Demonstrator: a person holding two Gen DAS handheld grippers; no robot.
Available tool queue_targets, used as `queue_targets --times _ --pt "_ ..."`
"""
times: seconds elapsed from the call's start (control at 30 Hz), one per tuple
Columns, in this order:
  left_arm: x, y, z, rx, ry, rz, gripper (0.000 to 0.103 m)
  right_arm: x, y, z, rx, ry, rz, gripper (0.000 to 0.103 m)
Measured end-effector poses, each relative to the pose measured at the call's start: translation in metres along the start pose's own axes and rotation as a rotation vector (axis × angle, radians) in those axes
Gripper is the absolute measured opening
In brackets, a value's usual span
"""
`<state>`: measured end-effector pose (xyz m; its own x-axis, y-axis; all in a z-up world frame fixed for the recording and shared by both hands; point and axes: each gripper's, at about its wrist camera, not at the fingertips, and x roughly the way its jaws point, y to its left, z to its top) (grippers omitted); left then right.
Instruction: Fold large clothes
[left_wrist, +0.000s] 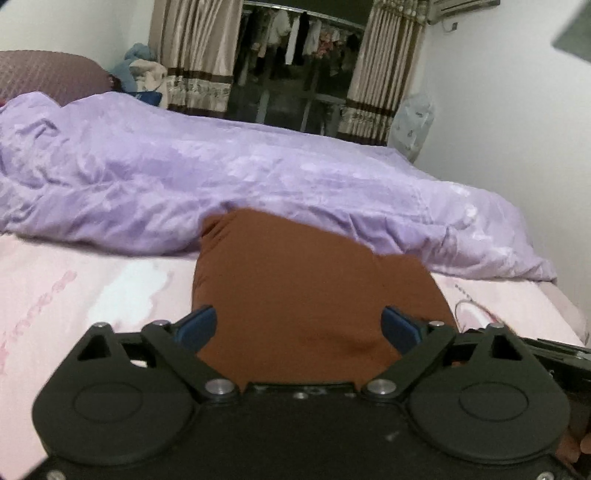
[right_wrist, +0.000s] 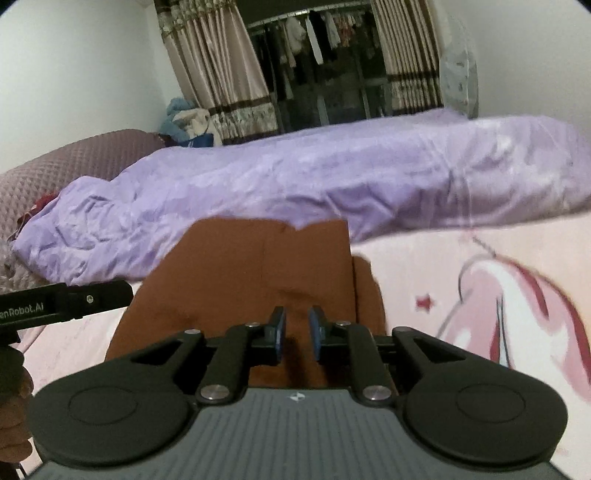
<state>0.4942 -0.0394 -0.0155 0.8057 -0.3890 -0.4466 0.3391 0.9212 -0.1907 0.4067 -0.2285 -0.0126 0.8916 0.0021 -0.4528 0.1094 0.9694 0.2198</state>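
A brown garment (left_wrist: 295, 280) lies folded into a narrow block on the pink printed bedsheet (left_wrist: 92, 288). My left gripper (left_wrist: 299, 317) hangs just over its near end, open wide, with the blue pads (left_wrist: 201, 323) at either side of the cloth and nothing pinched. In the right wrist view the same brown garment (right_wrist: 258, 258) shows a straight right edge and a notch at its far end. My right gripper (right_wrist: 297, 317) stands over its near part with the blue pads (right_wrist: 279, 328) a narrow gap apart, and the cloth lies below that gap, not squeezed.
A rumpled purple duvet (left_wrist: 184, 177) (right_wrist: 332, 177) runs across the bed right behind the garment. A mauve quilted headboard (right_wrist: 74, 166) is at the left. Curtains (left_wrist: 192, 55) and a dark window are behind. The left gripper's body (right_wrist: 66, 299) reaches in from the left.
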Motion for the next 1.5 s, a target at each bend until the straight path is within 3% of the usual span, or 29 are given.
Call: queue_targets --times 0.23,0.57,0.77,1.03,1.23,1.37,1.5 --pt "0.052 0.008 -0.001 -0.018 0.092 -0.017 0.082 0.055 -0.007 0.004 0.009 0.1 -0.03 0.02" --pt "0.067 0.004 -0.016 0.017 0.08 0.007 0.082 0.074 -0.018 -0.018 0.034 0.115 -0.027 0.014" --pt "0.041 -0.001 -0.007 0.016 0.045 0.028 0.08 0.057 -0.014 -0.007 0.012 0.101 -0.032 0.016" --pt "-0.04 -0.007 -0.026 0.009 -0.031 0.057 0.081 -0.019 0.001 -0.003 -0.019 -0.003 -0.006 0.019" --pt "-0.049 -0.011 -0.06 -0.025 0.036 0.035 0.081 -0.035 0.003 -0.024 -0.009 0.015 0.003 0.02" --pt "-0.039 -0.008 -0.078 -0.067 0.098 0.02 0.081 -0.03 0.002 -0.037 -0.017 0.047 -0.018 0.02" --pt "-0.03 -0.009 -0.09 -0.044 0.111 0.04 0.082 -0.02 -0.002 -0.046 -0.004 0.071 -0.02 0.02"
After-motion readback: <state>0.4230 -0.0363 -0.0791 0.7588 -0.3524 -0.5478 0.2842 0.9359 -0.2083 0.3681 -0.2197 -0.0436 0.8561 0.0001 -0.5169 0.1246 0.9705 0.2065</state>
